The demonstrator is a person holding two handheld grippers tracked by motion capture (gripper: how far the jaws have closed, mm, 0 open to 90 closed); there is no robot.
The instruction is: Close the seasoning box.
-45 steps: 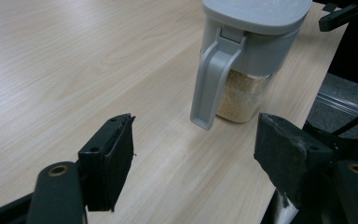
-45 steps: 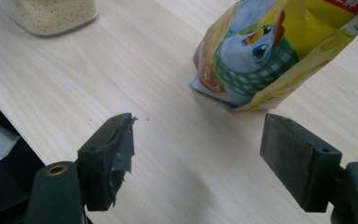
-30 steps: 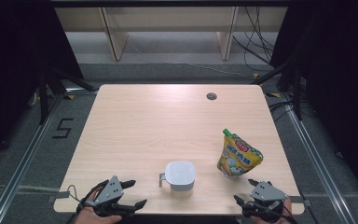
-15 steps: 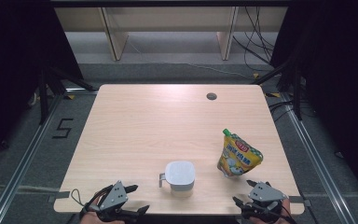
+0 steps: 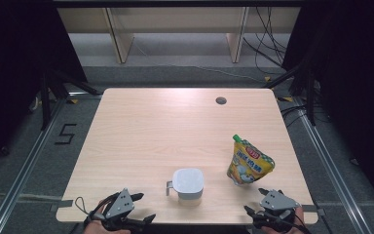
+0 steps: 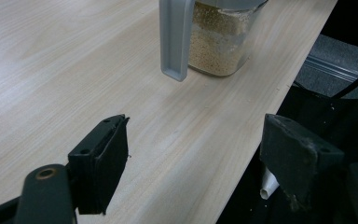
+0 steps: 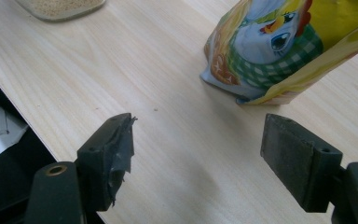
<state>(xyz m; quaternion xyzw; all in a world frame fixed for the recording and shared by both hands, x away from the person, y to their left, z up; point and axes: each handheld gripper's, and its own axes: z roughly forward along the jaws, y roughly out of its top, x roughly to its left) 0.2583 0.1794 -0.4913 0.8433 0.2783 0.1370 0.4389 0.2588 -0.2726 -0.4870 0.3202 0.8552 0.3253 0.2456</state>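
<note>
At the near edge of the table point(image 5: 141, 131), seen from the high view, the left gripper point(image 5: 137, 212) sits at about 7 o'clock of the tabletop and the right gripper point(image 5: 255, 207) at about 5 o'clock, each held in a hand at the table's rim. Both stand with jaws spread wide and nothing between them; in the left gripper view the left gripper point(image 6: 193, 154) spans bare wood and the table's edge, and in the right gripper view the right gripper point(image 7: 198, 140) spans bare wood.

The container point(image 5: 188, 184), clear-walled, with a grey lid and a grey handle point(image 5: 168, 187), stands upright near the front edge. It lies at roughly 2 o'clock from the left gripper, near but apart. In the left gripper view the container point(image 6: 219, 44), filled with pale grain, stands at 12 o'clock beyond the jaws, its handle point(image 6: 175, 39) turned toward the camera.

The pouch point(image 5: 248, 162), yellow with a printed cartoon figure and a green spout at top, stands at about 11 o'clock from the right gripper, close but not touching. In the right gripper view the pouch point(image 7: 279, 51) rises at 1 o'clock ahead of the jaws.

Count: two grippers, one container, one pouch, one table, one cable hole point(image 5: 220, 101) toward the far edge of the tabletop.
</note>
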